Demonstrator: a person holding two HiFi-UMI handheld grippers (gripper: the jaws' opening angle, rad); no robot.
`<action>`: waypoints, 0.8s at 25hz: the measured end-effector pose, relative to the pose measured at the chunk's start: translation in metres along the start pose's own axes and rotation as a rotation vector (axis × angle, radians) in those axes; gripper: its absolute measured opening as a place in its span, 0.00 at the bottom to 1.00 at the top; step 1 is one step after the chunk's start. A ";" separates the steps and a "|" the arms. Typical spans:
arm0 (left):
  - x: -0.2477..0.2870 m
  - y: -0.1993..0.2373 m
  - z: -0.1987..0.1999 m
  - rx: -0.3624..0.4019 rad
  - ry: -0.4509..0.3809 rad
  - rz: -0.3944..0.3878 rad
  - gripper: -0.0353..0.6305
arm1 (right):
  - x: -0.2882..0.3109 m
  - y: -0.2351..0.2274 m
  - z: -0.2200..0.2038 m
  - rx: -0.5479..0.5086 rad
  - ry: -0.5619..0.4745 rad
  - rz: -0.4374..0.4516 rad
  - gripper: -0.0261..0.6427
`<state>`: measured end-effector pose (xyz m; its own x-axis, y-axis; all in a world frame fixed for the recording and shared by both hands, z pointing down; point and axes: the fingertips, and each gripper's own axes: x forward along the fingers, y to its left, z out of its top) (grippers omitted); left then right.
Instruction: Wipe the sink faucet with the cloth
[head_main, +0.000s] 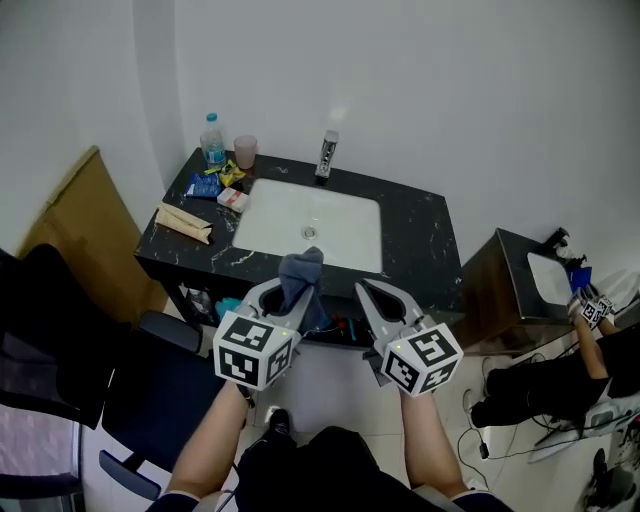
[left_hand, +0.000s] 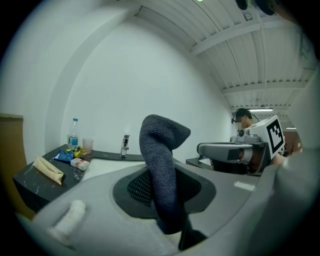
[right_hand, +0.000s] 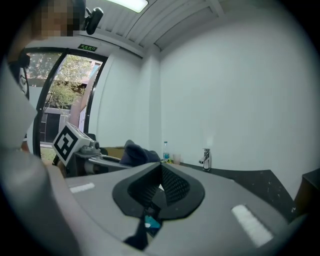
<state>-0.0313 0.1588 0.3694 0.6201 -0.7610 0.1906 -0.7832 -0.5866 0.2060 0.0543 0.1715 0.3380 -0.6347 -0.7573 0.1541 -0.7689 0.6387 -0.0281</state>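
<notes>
Nearest the camera in the head view, two bare forearms reach forward side by side, each carrying a gripper with a marker cube on its back. The left gripper (head_main: 285, 298) is clenched on a dark grey-blue cloth (head_main: 302, 272); in the left gripper view the cloth (left_hand: 162, 165) stands up between the jaws and flops over at its top. The right gripper (head_main: 381, 293) sits just beside it at 3 o'clock, jaws pressed together with nothing between them, as the right gripper view shows. Both grippers hover off the near edge of a black marbled counter (head_main: 425, 235), apart from it. Set into the counter at 12 o'clock is a white rectangular sink (head_main: 345, 240) with a drain at its middle. The chrome faucet (head_main: 326, 155) stands at the far rim of the sink, at 12 o'clock from the cloth and well apart from it, untouched. On the counter's left end, at 10 o'clock, lie a brown paper bag (head_main: 184, 222), a small box (head_main: 233, 199) and a blue packet (head_main: 203, 185), with a water bottle (head_main: 212, 140) and a cup (head_main: 245, 151) at the back corner by the white wall. A cardboard sheet (head_main: 80, 200) leans at 9 o'clock, and at 3 o'clock another person (head_main: 590, 350) works at a second small sink.
</notes>
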 end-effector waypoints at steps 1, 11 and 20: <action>0.007 0.004 0.001 -0.002 0.003 -0.009 0.17 | 0.006 -0.007 -0.001 0.005 0.004 -0.011 0.05; 0.098 0.065 0.014 0.004 0.041 0.012 0.17 | 0.083 -0.090 -0.010 0.067 -0.007 -0.018 0.05; 0.210 0.108 0.038 0.022 0.084 0.087 0.18 | 0.153 -0.193 -0.007 0.129 -0.038 0.048 0.05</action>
<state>0.0121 -0.0748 0.3954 0.5505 -0.7840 0.2869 -0.8346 -0.5259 0.1641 0.1065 -0.0664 0.3736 -0.6716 -0.7323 0.1125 -0.7395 0.6534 -0.1617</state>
